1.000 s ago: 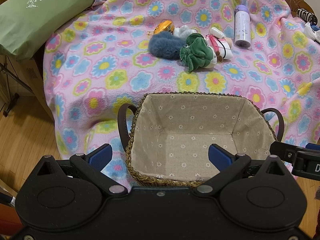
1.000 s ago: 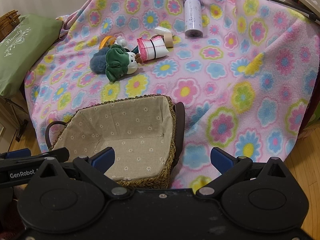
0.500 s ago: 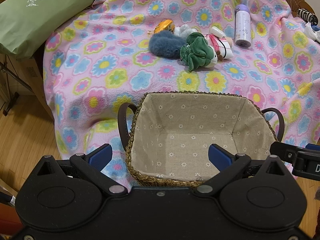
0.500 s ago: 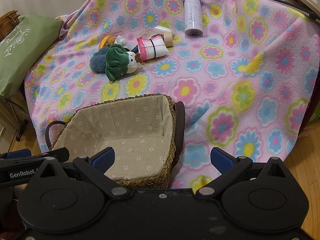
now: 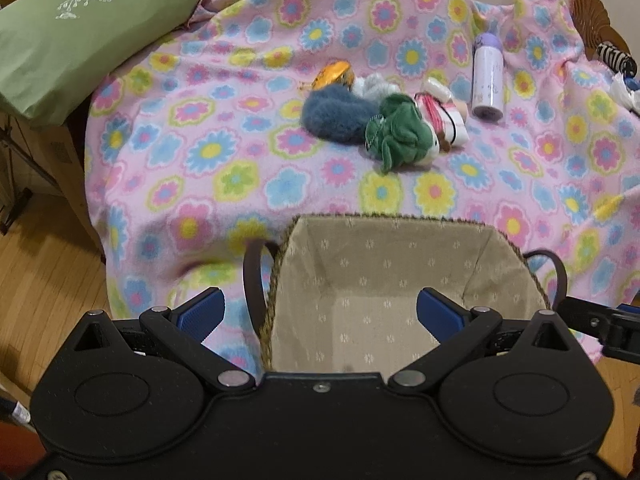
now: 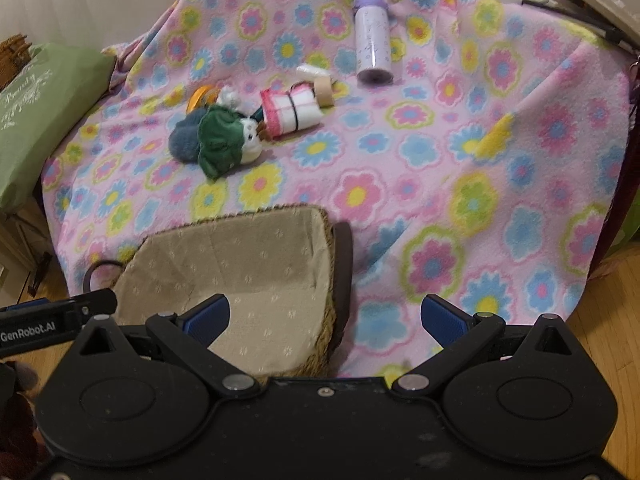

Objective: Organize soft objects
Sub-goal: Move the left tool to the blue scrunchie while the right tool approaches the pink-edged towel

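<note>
A woven basket (image 5: 404,225) with a beige flowered lining stands empty at the near edge of the pink flowered blanket (image 5: 224,152); it also shows in the right wrist view (image 6: 256,216). Beyond it lies a cluster of soft things: a blue-grey fluffy piece (image 5: 336,116), a green plush toy (image 5: 400,132), a white fuzzy piece (image 5: 374,84) and a pink-and-white folded cloth (image 5: 444,118). The green plush (image 6: 222,140) and folded cloth (image 6: 290,112) also show in the right wrist view. My left gripper (image 5: 320,314) is open and empty above the basket's near side. My right gripper (image 6: 326,318) is open and empty over the basket's right edge.
A purple-capped white bottle (image 5: 487,76) lies right of the cluster, and shows in the right wrist view (image 6: 373,48). An orange round object (image 5: 334,74) and a tape roll (image 6: 323,90) sit by the cluster. A green pillow (image 5: 72,28) lies at the left. Wooden floor (image 5: 36,264) is below.
Both grippers have moved slightly forward toward the blanket; the basket sits lower in both views. Nothing was taken hold of.
</note>
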{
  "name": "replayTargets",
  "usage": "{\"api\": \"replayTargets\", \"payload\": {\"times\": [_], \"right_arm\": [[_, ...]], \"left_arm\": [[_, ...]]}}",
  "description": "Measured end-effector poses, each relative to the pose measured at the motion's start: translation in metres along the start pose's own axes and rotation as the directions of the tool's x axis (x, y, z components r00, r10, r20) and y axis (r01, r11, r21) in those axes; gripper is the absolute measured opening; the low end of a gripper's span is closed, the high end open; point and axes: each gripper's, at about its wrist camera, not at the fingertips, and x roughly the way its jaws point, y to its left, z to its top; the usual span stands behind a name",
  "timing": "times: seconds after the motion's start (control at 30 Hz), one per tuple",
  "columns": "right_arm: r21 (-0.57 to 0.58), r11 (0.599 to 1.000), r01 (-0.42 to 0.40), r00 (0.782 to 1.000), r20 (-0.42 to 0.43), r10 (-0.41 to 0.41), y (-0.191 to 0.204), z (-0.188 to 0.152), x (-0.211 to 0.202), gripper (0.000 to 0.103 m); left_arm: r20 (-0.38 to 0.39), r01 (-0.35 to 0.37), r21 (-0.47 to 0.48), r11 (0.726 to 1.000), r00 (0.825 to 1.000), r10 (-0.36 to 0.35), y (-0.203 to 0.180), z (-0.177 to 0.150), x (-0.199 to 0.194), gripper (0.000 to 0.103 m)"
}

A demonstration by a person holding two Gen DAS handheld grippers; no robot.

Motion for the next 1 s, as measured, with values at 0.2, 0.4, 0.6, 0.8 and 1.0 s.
{"api": "replayTargets", "payload": {"times": [0.2,0.4,0.6,0.8,1.0], "right_arm": [[-0.009,0.999,-0.047,0.997,0.058,0.048,0.003,0.021,-0.001,0.103],[-0.012,0.994,-0.107,0.993,0.045,0.107,0.003,0.047,0.015,0.103],[-0.035,0.995,-0.089,0.991,0.100,0.093,0.001,0.084,0.026,0.103],[-0.062,0.996,-0.060,0.980,0.184,0.070,-0.006,0.135,0.034,0.103],[-0.067,0.995,-0.071,0.975,0.208,0.083,-0.012,0.167,0.051,0.103]], "left_arm": [[0.031,0.032,-0.011,0.999,0.999,-0.032,0.010,0.032,0.003,0.099],[0.113,0.015,0.019,1.000,0.993,-0.017,0.013,0.059,0.006,0.099],[0.144,0.017,0.029,0.999,0.989,-0.021,0.014,0.085,0.023,0.099],[0.173,-0.023,0.024,0.999,0.985,0.018,0.015,0.117,0.047,0.099],[0.178,-0.083,0.052,0.995,0.981,0.072,0.015,0.138,0.074,0.099]]}}
